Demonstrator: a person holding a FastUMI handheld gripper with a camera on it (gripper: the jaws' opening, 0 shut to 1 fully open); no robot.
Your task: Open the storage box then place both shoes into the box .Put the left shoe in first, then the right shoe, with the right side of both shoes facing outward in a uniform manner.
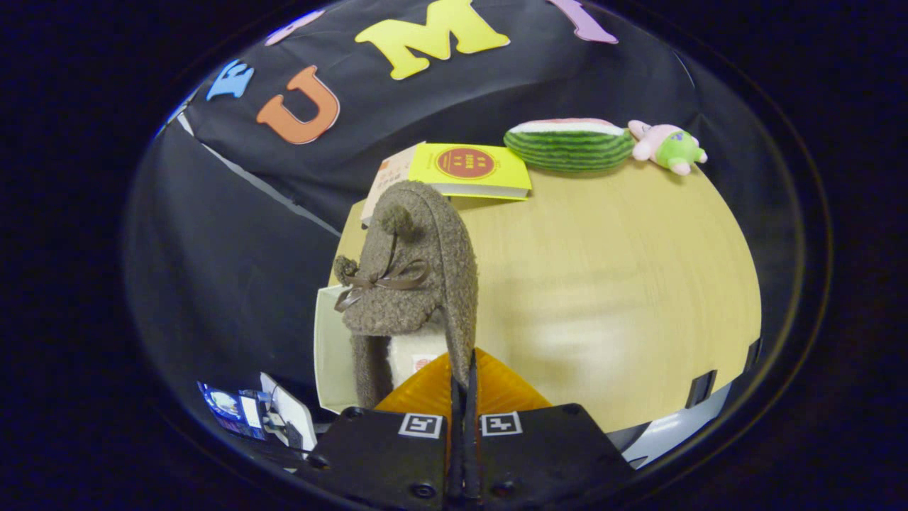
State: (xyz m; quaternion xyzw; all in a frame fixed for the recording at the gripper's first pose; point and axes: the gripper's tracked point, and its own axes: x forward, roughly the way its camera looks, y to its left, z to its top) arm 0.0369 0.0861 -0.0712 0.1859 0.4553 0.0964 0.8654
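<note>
Fingers [462, 397]: 2, orange, drawn together to a thin gap, pinching the rim of 1 brown fleece shoe [415, 284]. Shoe: stands upright just ahead of the fingers, rising from their tips, toe end uppermost, sole edge toward the tabletop side; 2 pompoms and 1 brown ribbon bow on its upper. Storage box [330, 355]: white, directly behind and below the shoe, at the tabletop's near corner. Tabletop [624, 284]: pale wood, beyond the fingers. Far edge: 1 yellow book [472, 169], 1 watermelon-slice plush [569, 144], 1 pink-and-green plush toy [670, 147].
</note>
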